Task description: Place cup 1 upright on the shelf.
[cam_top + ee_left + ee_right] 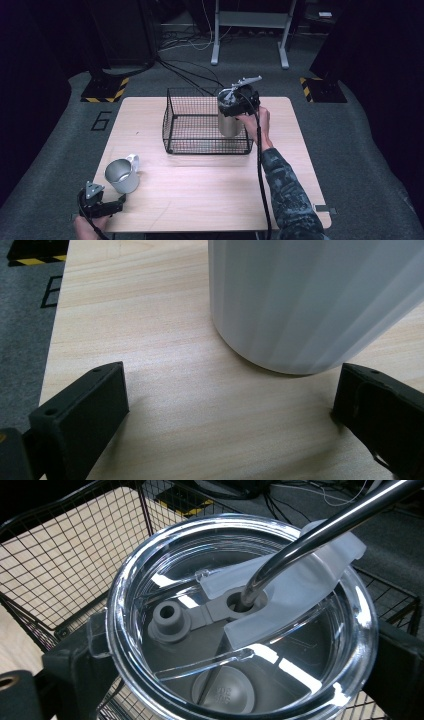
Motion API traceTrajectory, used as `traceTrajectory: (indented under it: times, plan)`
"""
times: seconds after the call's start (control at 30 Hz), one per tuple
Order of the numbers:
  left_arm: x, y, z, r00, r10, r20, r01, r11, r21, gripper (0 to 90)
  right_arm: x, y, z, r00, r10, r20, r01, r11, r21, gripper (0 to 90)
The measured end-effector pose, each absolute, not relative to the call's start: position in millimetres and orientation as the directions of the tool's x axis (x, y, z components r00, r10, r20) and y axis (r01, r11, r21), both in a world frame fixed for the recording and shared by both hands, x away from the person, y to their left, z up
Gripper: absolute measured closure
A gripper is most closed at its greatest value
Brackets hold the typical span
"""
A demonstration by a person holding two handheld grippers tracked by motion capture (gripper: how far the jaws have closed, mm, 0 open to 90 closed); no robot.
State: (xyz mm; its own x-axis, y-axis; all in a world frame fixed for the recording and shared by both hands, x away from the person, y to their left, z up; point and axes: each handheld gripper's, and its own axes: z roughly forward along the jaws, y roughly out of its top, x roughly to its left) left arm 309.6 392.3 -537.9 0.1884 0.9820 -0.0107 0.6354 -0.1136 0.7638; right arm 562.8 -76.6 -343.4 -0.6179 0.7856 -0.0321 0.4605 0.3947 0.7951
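Steel tumbler (228,124) with a clear plastic lid (240,630) and metal straw (320,530): held upright in the right end of the black wire basket (190,127), which sits at the middle of the table's far edge. Whether its base touches the basket floor, cannot tell.

Left to right across the light wooden table (210,180):
- Left gripper (111,206) near the front left corner, low over the wood, jaws spread wide with nothing between them.
- White-handled metal mug (122,175) stands upright just beyond that gripper, near the left edge; in the left gripper view its pale wall (310,300) rises just ahead of the jaws.
- Right gripper (239,102) clamps the tumbler just under the lid rim, one jaw on each side.
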Motion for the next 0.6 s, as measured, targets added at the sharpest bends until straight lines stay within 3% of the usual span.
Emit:
traceTrajectory:
  times: [0.6]
  plan:
    - [310,392,-538,0.189,0.982,-0.011,0.636,-0.113,0.764,0.9,570,-65,-363,-0.630,0.777,-0.005,0.507,0.416,0.755,3.2]
